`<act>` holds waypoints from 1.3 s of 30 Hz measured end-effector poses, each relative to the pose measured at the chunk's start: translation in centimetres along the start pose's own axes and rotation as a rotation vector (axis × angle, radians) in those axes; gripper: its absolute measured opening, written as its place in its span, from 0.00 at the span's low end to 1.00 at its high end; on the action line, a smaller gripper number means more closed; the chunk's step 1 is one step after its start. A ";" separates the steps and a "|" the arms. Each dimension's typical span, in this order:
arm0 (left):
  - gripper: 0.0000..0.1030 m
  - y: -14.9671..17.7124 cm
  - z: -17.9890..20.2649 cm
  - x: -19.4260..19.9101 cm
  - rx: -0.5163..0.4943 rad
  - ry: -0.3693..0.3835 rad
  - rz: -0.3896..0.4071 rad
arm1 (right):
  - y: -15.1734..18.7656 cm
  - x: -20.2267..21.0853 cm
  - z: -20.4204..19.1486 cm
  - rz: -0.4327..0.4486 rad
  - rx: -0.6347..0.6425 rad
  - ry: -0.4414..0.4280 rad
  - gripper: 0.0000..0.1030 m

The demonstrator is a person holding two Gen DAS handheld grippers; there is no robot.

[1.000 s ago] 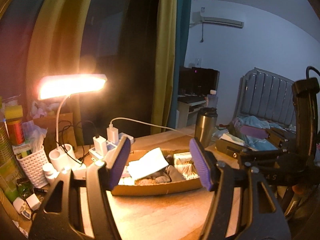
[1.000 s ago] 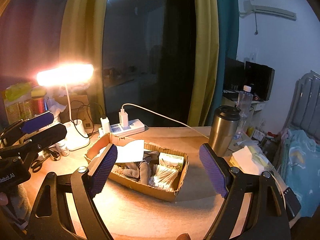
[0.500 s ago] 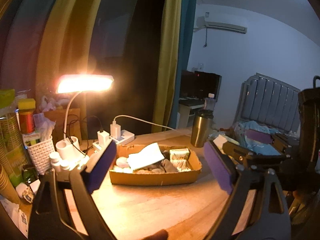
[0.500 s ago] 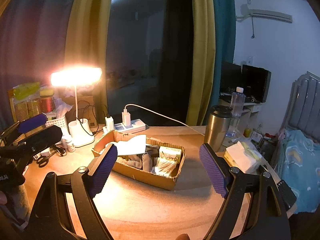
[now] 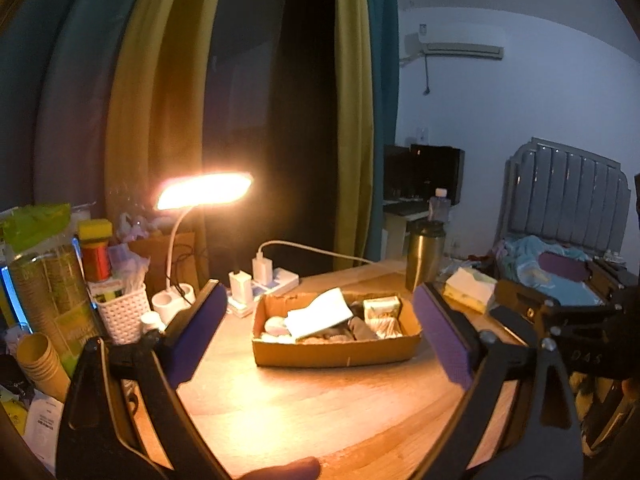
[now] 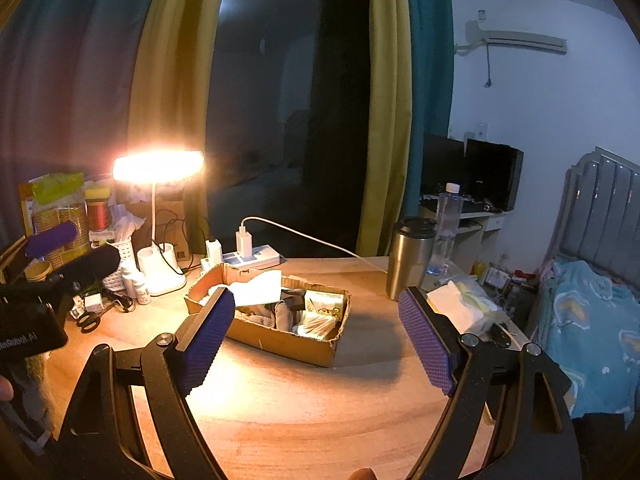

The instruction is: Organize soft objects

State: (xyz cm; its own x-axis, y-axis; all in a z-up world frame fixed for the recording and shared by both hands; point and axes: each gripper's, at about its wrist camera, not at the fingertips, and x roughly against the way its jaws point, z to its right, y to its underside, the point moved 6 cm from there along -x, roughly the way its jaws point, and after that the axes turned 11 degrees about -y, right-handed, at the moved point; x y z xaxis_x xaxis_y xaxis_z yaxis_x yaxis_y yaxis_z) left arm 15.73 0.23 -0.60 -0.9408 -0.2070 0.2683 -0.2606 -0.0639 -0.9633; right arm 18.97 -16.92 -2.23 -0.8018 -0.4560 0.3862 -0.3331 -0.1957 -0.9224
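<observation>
Currently the cardboard box (image 5: 336, 354) sits near the middle of the wooden bench (image 5: 320, 412), a shallow open tray with torn, uneven edges. Inside the box, a white folded sheet (image 5: 318, 314) leans across the left half, grey and brown soft fabric pieces (image 5: 360, 328) lie bunched beneath it, and a small pale-green packet (image 5: 382, 306) stands at the right end above a bundle of pale strands (image 6: 316, 322).

Left tongs (image 5: 320, 344): spread wide, holding nothing, hovering in front of the box with a purple pad to each side of it. Right tongs (image 6: 316, 344): likewise spread wide and empty, in front of the box.

Behind the box to the left stands a lit desk lamp (image 5: 204, 190); directly behind, a white power strip (image 6: 248, 256). Right of the box stands a steel tumbler (image 6: 410, 258), with a tissue pack (image 5: 468, 288) beyond it.
</observation>
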 end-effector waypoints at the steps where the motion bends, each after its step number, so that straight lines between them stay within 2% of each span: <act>1: 0.93 -0.2 0.0 0.3 -0.002 0.002 0.009 | 0.0 0.3 0.0 0.002 -0.001 0.003 0.84; 14: 0.93 -1.0 0.7 1.1 -0.008 0.018 0.025 | -0.1 1.7 0.8 0.026 -0.016 0.037 0.84; 39: 0.93 -0.7 0.9 1.1 -0.010 0.023 0.019 | -0.1 1.8 0.7 0.025 -0.013 0.033 0.84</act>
State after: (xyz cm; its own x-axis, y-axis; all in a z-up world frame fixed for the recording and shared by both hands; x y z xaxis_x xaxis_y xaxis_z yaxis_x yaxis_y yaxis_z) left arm 15.11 -0.82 0.41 -0.9502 -0.1860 0.2500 -0.2448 -0.0508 -0.9682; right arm 17.96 -18.34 -1.44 -0.8259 -0.4313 0.3630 -0.3193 -0.1728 -0.9318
